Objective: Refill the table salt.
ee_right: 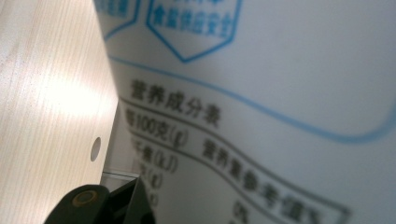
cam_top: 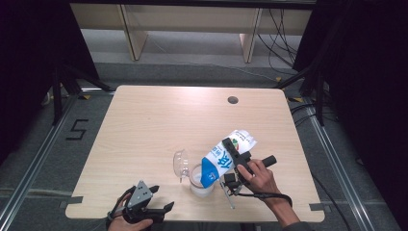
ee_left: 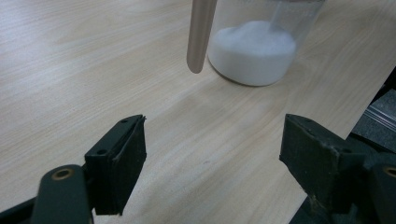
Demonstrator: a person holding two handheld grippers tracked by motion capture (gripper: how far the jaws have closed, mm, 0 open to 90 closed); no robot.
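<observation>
A: At the near edge of the table [cam_top: 144, 120] the left gripper [cam_top: 159, 202] is held with its jaws spread wide, nothing between them; a clear jar of white powder [ee_left: 254, 53] is seen just beyond it.

B: The white-and-blue salt bag [cam_top: 222, 161] is pinched by the right gripper [cam_top: 230, 148], right of centre; it is tilted mouth-down over that jar; a clear lid [cam_top: 181, 163] is lying just left of the jar.

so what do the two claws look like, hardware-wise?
Both are black two-jaw handhelds. The left claw carries a grey three-cornered plate on top; its jaw arms have brass-coloured rivets. The right claw has a black side handle and trails a black cable.
</observation>
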